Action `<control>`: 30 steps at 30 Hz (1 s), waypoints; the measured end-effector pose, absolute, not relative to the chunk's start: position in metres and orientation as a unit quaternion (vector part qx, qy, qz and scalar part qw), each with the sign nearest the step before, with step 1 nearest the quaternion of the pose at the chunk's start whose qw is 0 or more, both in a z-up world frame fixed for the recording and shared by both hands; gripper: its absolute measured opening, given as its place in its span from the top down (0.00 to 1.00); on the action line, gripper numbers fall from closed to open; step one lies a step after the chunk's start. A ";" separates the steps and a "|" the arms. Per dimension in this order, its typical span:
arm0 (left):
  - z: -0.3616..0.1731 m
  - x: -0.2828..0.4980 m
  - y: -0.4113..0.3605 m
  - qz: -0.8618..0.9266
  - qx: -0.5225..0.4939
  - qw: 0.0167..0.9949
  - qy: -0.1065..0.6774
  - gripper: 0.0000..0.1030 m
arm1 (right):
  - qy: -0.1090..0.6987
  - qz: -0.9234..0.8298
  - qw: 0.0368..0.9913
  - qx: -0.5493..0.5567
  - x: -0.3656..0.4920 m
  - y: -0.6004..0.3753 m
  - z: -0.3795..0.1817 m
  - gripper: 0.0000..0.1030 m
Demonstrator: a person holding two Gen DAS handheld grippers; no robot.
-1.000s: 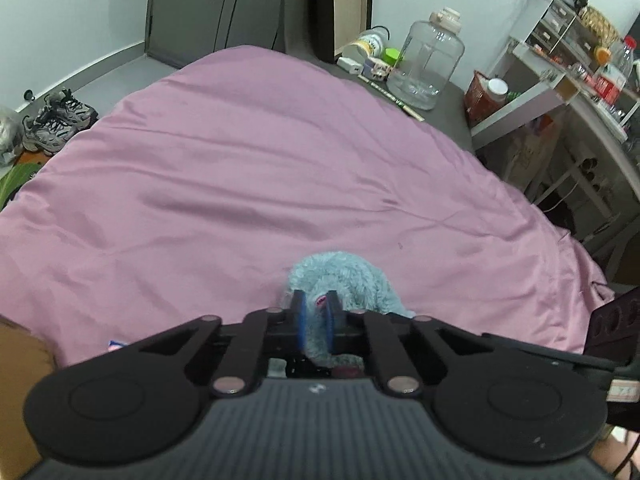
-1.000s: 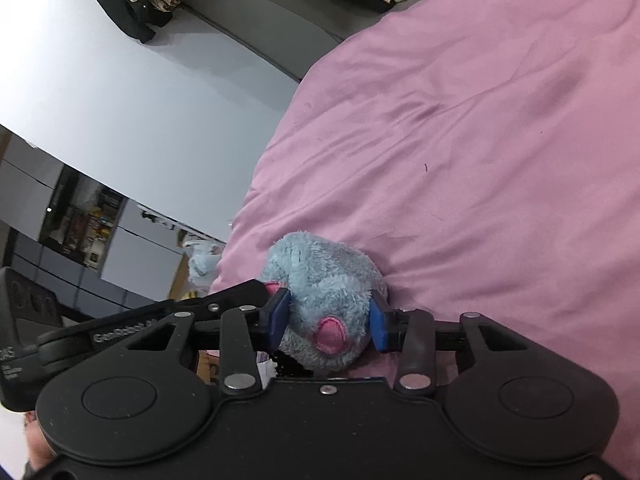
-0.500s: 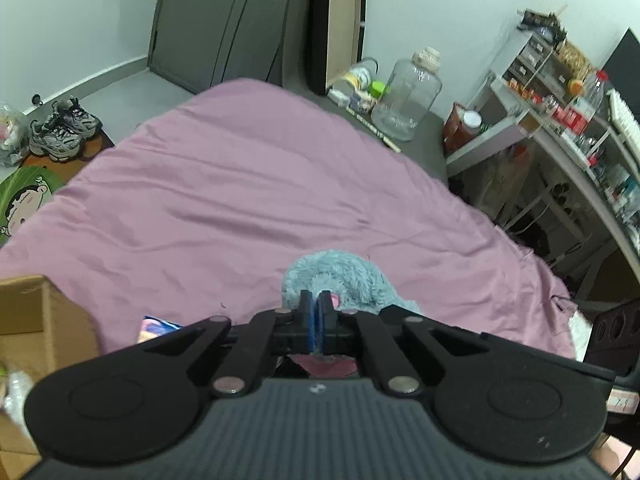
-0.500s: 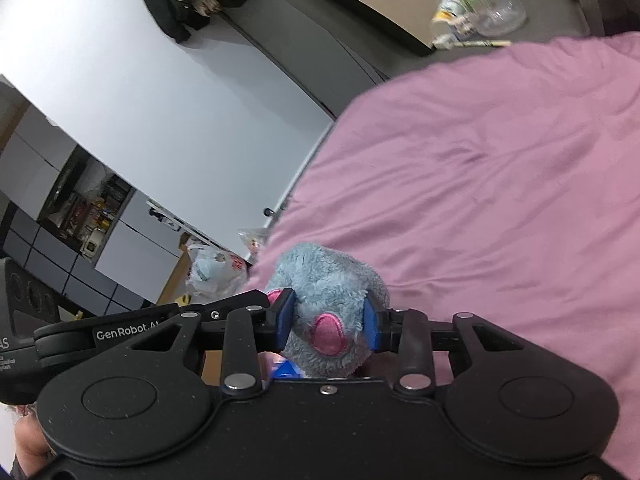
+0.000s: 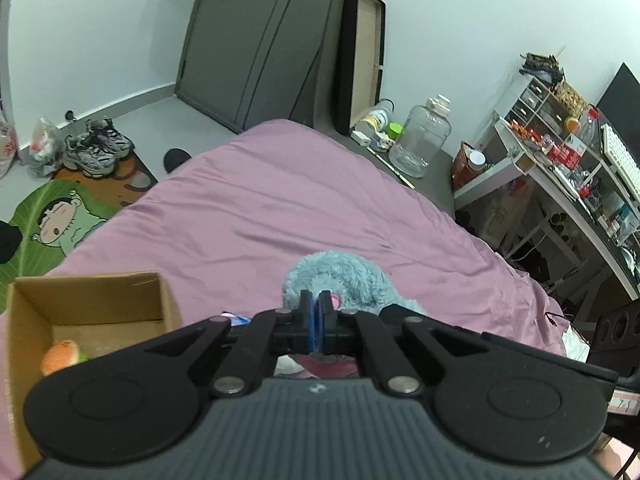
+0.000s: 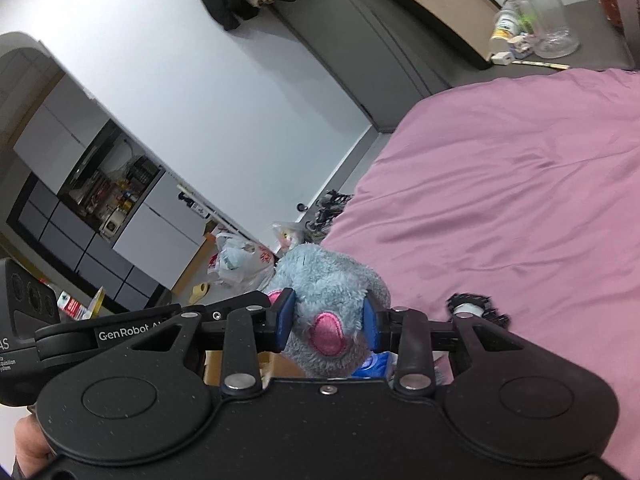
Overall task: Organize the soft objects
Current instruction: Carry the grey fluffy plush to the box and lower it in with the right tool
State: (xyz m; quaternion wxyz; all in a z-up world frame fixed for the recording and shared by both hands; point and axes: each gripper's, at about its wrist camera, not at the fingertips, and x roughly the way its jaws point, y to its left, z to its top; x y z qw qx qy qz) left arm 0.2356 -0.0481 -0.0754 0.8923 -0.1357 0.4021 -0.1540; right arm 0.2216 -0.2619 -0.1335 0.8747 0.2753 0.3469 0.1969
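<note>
a wide bed under a wrinkled pink cover (image 5: 280, 208) fills the scene. on it at the left, an open brown cardboard box (image 5: 92, 300) holds a small orange plush (image 5: 62, 354). above the bed, a fluffy pale-blue plush toy with pink patches (image 6: 328, 292) is gripped by both: right gripper (image 6: 326, 318) jaws clamp its body, left gripper (image 5: 316, 320) jaws pinch a thin fold.
</note>
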 end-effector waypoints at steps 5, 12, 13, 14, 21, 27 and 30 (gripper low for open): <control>-0.072 0.222 -0.016 -0.149 -0.158 0.894 0.392 0.99 | 0.347 0.208 0.876 0.262 0.216 -0.234 -0.125 0.66; -0.072 0.202 0.034 -0.138 -0.179 0.896 0.383 0.99 | 0.353 0.225 0.875 0.243 0.207 -0.189 -0.120 0.66; -0.071 0.200 0.040 -0.137 -0.181 0.896 0.382 0.99 | 0.353 0.227 0.875 0.240 0.205 -0.183 -0.118 0.66; -0.070 0.197 0.047 -0.135 -0.182 0.897 0.380 0.99 | 0.354 0.230 0.875 0.237 0.204 -0.176 -0.118 0.66; -0.070 0.181 0.083 -0.129 -0.189 0.900 0.370 0.99 | 0.357 0.242 0.874 0.223 0.195 -0.139 -0.113 0.66; -0.080 0.173 0.110 -0.120 -0.202 0.899 0.369 0.99 | 0.365 0.245 0.874 0.205 0.192 -0.112 -0.115 0.66; -0.085 0.171 0.122 -0.117 -0.210 0.898 0.369 0.99 | 0.370 0.248 0.874 0.196 0.193 -0.100 -0.116 0.66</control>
